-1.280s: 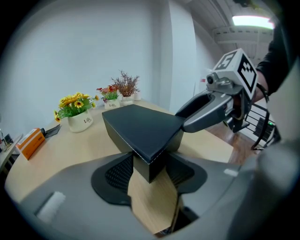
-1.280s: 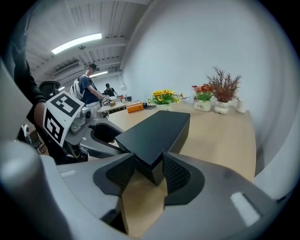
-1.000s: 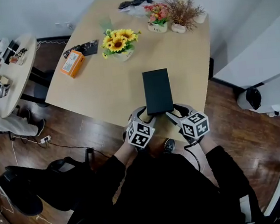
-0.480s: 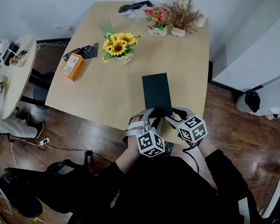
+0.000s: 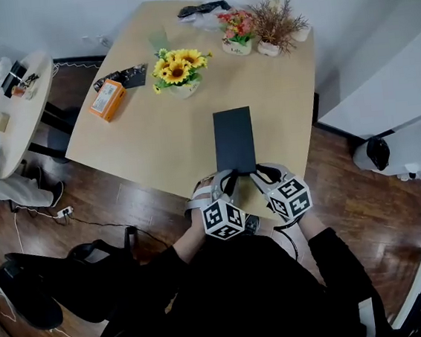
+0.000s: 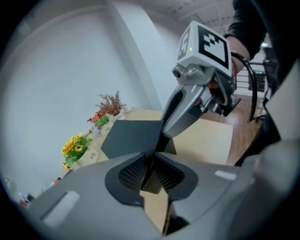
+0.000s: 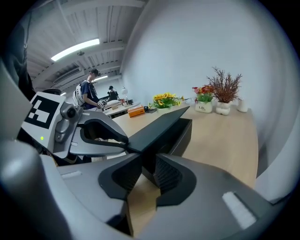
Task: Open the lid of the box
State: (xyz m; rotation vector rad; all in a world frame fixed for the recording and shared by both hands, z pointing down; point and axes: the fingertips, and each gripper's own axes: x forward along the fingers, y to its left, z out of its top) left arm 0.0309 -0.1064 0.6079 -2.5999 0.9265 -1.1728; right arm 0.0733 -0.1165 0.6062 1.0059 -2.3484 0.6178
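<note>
The word "Life" can be read on the white pot of sunflowers [image 6: 92, 156] and again on the white pot of red flowers [image 7: 202, 108]. The print on the orange carton [image 5: 108, 96] at the far left of the table [image 5: 155, 140] is too small to read. The black box [image 5: 234, 140] carries no writing that shows. It lies lengthwise at the near edge of the table, right in front of the person, with the sunflowers beyond it to the far left and the other pots at the far right corner. Both grippers meet it at its near end. The left gripper [image 6: 151, 171] is at the near left corner. Its jaws have just been closing and now pinch the thin edge of the lid [image 6: 131, 137], which tilts up at this near end and leaves a gap above the base. The right gripper [image 7: 145, 169] is just beside it at the near right corner. Its jaws have also just been closing, and its ribbed pads now press on the near end wall of the box, under the raised lid.
</note>
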